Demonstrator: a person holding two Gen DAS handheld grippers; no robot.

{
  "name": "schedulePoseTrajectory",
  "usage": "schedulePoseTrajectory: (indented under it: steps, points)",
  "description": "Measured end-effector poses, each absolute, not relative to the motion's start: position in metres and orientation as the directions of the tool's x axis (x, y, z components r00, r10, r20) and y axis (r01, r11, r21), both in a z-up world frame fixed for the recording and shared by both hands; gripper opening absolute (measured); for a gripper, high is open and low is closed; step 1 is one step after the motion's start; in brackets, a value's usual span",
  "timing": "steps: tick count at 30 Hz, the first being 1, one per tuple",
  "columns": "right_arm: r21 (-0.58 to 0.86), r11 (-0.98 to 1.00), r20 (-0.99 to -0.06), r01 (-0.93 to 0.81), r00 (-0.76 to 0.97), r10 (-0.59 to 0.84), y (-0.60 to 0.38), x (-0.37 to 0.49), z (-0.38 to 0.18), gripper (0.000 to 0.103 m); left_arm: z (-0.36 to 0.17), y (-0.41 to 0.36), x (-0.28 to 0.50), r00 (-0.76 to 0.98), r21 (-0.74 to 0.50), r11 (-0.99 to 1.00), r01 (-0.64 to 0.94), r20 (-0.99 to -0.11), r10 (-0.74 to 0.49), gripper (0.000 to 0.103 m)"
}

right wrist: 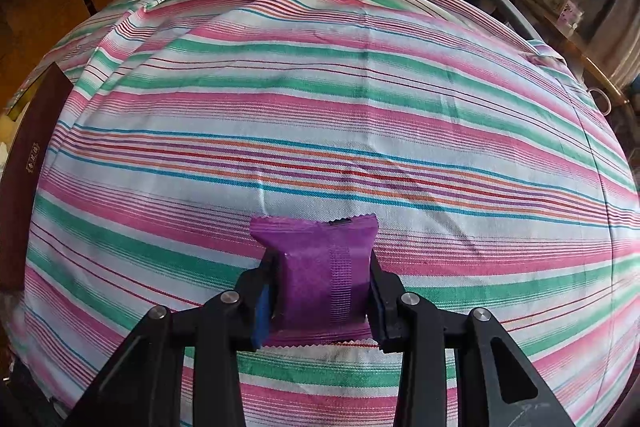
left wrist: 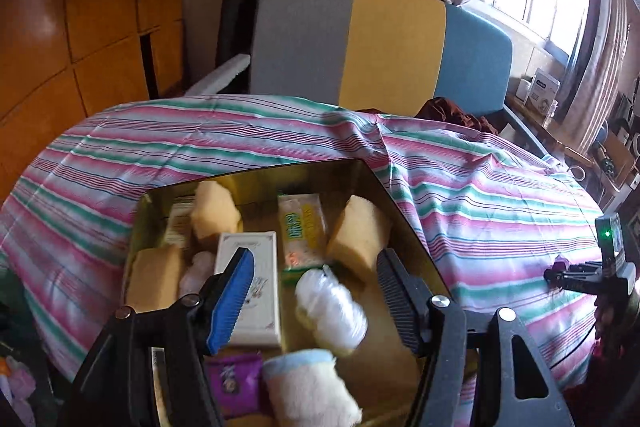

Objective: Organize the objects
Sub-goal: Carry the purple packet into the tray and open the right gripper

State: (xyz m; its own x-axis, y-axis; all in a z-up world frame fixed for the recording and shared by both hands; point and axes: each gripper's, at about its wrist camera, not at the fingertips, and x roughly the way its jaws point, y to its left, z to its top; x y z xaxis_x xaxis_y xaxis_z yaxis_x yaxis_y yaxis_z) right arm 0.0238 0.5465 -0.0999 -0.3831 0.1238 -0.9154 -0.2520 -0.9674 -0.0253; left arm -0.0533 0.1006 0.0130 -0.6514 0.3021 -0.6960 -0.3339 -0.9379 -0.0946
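The right claw (right wrist: 318,291) is clamping a small purple foil snack packet with crimped ends (right wrist: 320,275) by its two sides, holding it just above the pink, green and white striped cloth (right wrist: 320,107) that is covering the counter. The left claw (left wrist: 316,291) is hanging with its jaws apart and nothing between them, over a shallow gold-lined box (left wrist: 404,223) that is sitting on the same striped cloth. Inside that box are lying three tan sponge blocks (left wrist: 360,235), a white rectangular carton with a floral print (left wrist: 256,291), a clear green-labelled snack wrapper (left wrist: 302,231), a white crumpled plastic bundle (left wrist: 332,311), a cream rolled towel with a blue edge (left wrist: 312,391) and a second purple packet (left wrist: 234,387). Beyond the box, a grey, yellow and blue panel (left wrist: 380,43) is standing behind the counter.
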Motion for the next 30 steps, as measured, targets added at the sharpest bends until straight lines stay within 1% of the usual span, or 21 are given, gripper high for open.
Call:
schedulePoseTrajectory:
  steps: [8, 13, 16, 20, 25, 30]
  points:
    - [-0.052, -0.955, -0.921, -0.293, -0.355, 0.159, 0.542, 0.022, -0.099, 0.038, 0.017, 0.08, -0.024, -0.678, -0.077, -0.941, -0.33, -0.674, 0.293, 0.065]
    - [-0.072, -0.929, -0.926, -0.363, -0.322, 0.197, 0.533, 0.02, -0.094, 0.034, 0.015, 0.069, -0.017, -0.677, -0.088, -0.943, -0.321, -0.675, 0.294, 0.065]
    - [-0.024, -0.932, -0.923, -0.362, -0.351, 0.16, 0.516, 0.018, -0.085, 0.034, 0.012, 0.063, -0.016, -0.678, -0.096, -0.946, -0.31, -0.675, 0.291, 0.066]
    - [0.035, -0.96, -0.895, -0.279, -0.436, 0.094, 0.469, 0.005, -0.061, 0.034, 0.008, 0.054, -0.017, -0.668, -0.115, -0.952, -0.283, -0.689, 0.282, 0.066]
    - [0.098, -0.991, -0.844, -0.096, -0.535, -0.031, 0.383, -0.015, -0.025, 0.035, 0.006, 0.037, -0.017, -0.671, -0.138, -0.96, -0.243, -0.691, 0.269, 0.066]
    - [0.102, -0.99, -0.817, 0.1, -0.56, -0.141, 0.296, -0.035, -0.006, 0.036, 0.006, 0.016, -0.016, -0.688, -0.136, -0.973, -0.186, -0.689, 0.228, 0.066]
